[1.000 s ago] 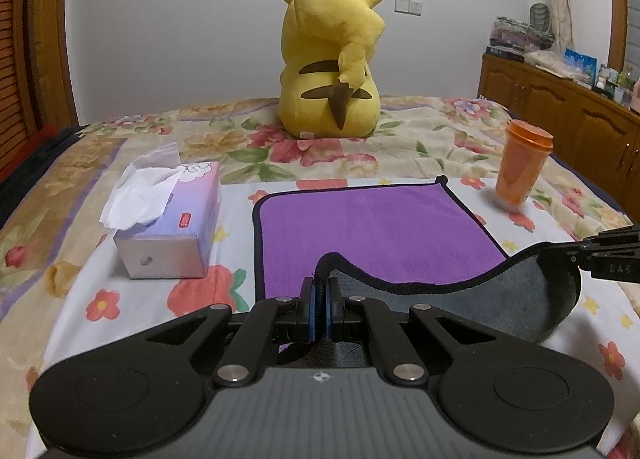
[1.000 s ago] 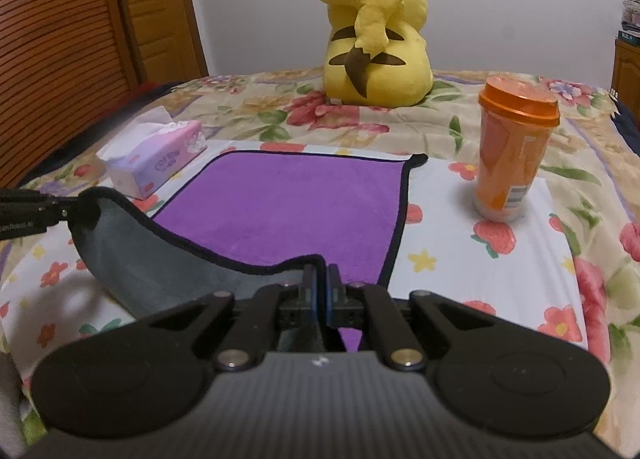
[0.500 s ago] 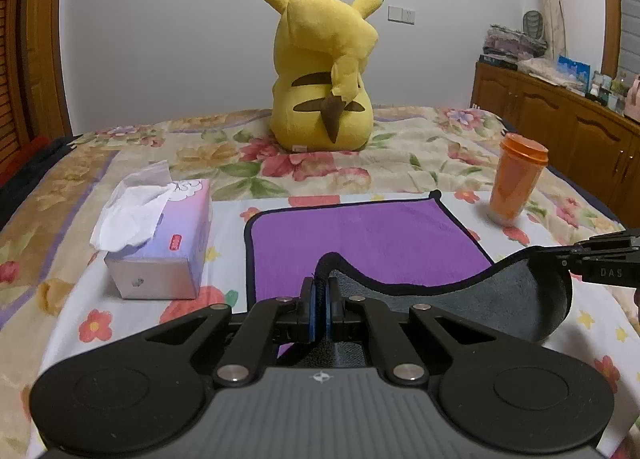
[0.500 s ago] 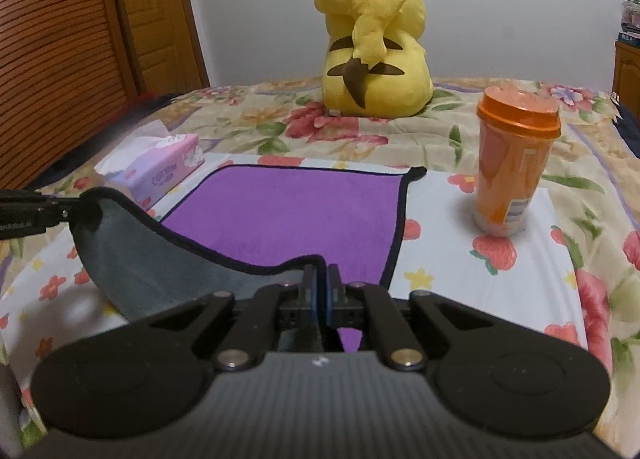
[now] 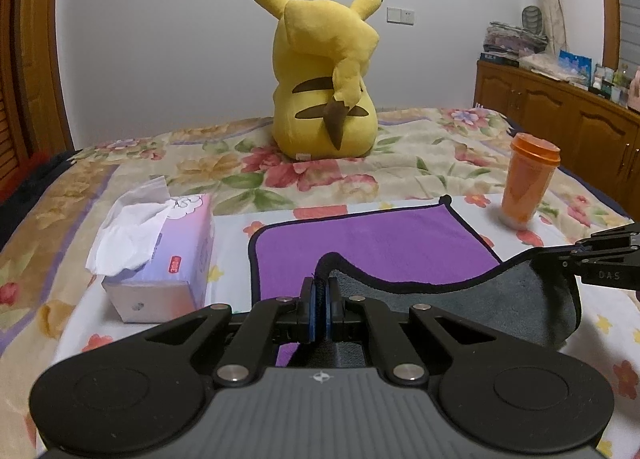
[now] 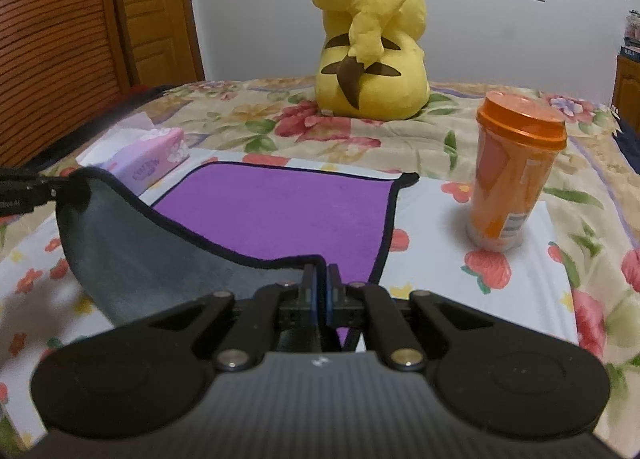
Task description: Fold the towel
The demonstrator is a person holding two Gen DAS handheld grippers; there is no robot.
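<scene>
In the left wrist view, the left gripper (image 5: 319, 301) is clamping the near edge of the towel (image 5: 360, 241), lifting it so the grey underside is showing while the far purple half is lying on the bed (image 5: 420, 163) in front of the plush (image 5: 324, 75), with the tissue box (image 5: 160, 255) to the towel's left and the cup (image 5: 528, 183) to its right. In the right wrist view, the right gripper (image 6: 320, 295) is likewise clenching the towel's (image 6: 280, 211) near edge, and the left gripper (image 6: 28, 191) is holding the raised corner beside the tissue box (image 6: 152, 159), the cup (image 6: 516, 175) standing right of the towel.
</scene>
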